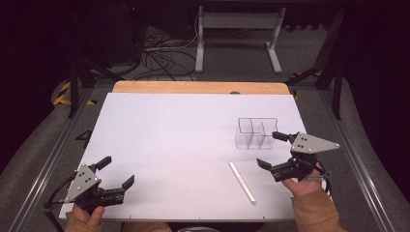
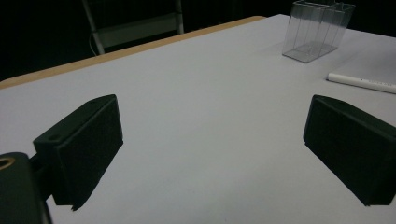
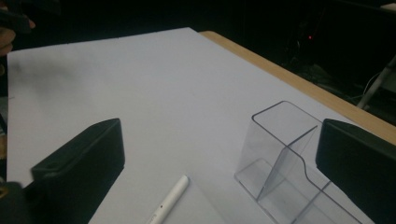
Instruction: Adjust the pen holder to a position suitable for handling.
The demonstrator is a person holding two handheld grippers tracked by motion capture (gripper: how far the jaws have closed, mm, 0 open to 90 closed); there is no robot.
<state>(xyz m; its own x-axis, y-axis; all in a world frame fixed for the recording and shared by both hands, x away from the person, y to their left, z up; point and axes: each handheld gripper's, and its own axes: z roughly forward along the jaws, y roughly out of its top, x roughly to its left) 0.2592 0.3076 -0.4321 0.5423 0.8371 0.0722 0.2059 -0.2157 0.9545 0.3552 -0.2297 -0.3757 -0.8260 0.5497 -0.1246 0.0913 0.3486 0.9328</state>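
On the white table [image 1: 183, 145], the left gripper [image 1: 116, 173] rests near the 7 o'clock corner with its jaws spread wide and nothing between them, and the left gripper view shows only bare table surface in the gap. The right gripper [image 1: 269, 150] is at about 4 o'clock, its jaws also released and empty, one jaw just beside the clear plastic organizer [image 1: 256, 133] that stands upright with its compartments empty. A white pen [image 1: 241, 181] lies flat on the table at about 5 o'clock, near the right gripper but apart from it.
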